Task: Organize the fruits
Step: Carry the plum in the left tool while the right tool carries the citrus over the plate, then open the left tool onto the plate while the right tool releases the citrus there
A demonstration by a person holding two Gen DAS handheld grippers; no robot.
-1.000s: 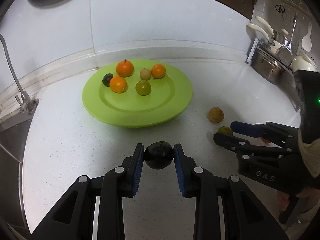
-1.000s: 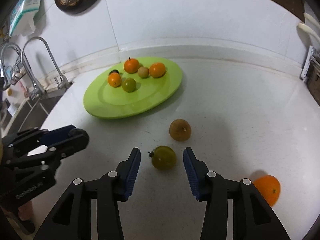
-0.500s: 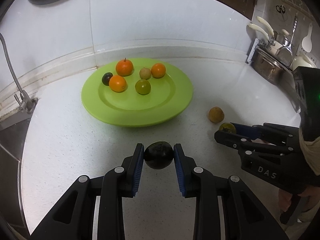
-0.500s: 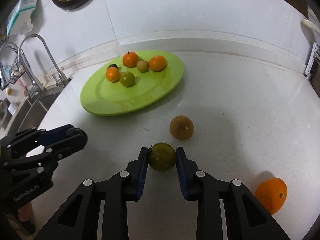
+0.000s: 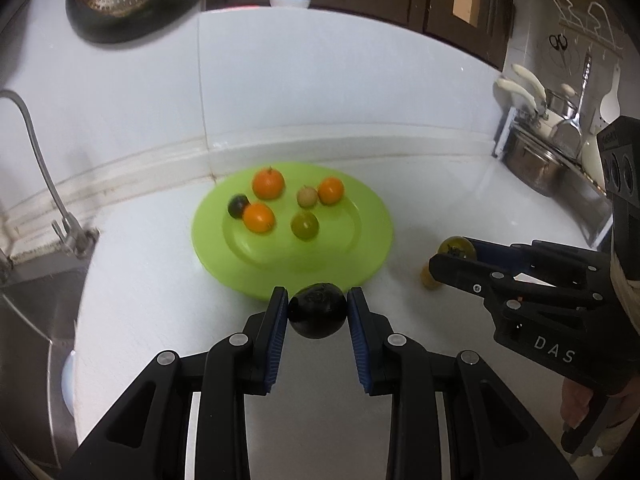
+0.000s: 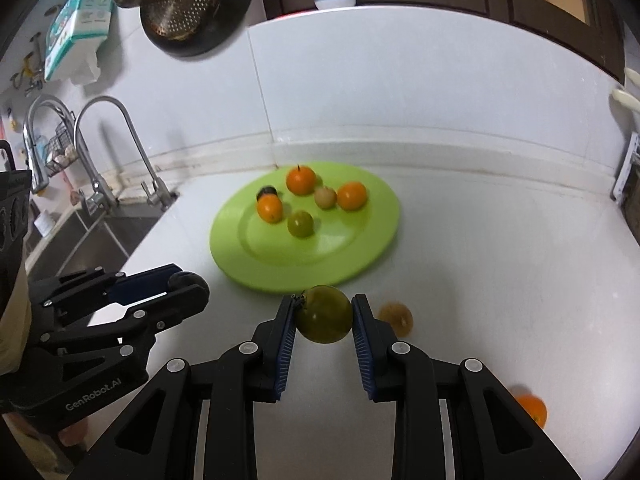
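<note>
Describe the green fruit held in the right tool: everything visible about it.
The green fruit is round, olive-green with a smooth, slightly glossy skin and a small dark stem stub at its upper left. It sits clamped between the blue ribbed pads of the right tool, one pad on each side. It appears lifted off the white counter, in front of the near rim of the green plate. Only the pads touch it.

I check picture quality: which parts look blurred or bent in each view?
Left wrist view: the plate fruits are smeared, the held dark fruit sharp, the wall edge bowed. Right wrist view: the counter orange and brown fruit are blurred, the held green fruit sharp.
</note>
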